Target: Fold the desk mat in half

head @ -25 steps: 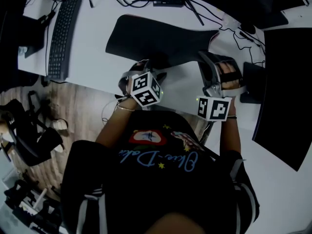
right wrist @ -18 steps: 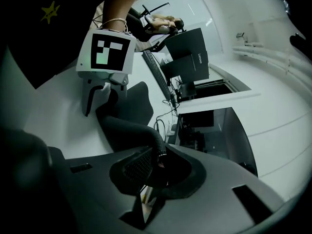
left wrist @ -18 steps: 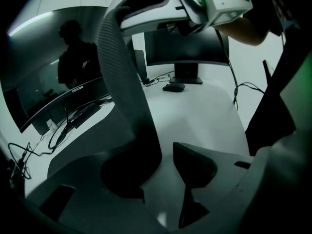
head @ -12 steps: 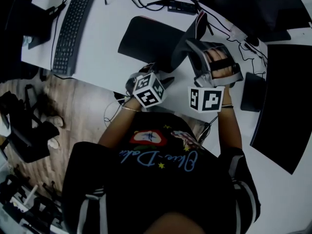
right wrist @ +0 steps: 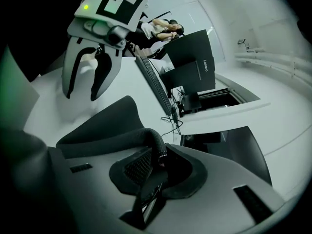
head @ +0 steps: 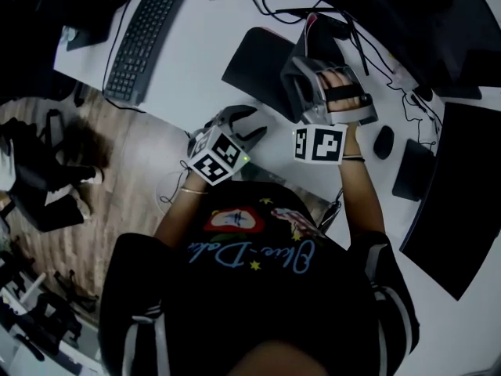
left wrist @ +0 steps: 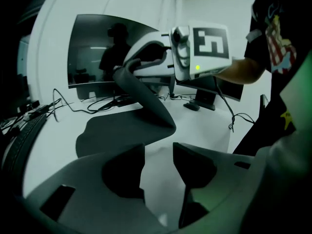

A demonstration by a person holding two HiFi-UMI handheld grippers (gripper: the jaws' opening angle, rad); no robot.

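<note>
One desk mat edge in right tool

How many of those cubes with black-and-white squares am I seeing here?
2. One cube rides on the left gripper; the other on the right gripper, which grips the desk mat's raised edge. None seems hidden.

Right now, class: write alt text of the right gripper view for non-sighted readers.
The right gripper pinches the lifted edge of a dark desk mat, curling it over a white desk. The open left gripper hovers beyond, near a keyboard.
</note>
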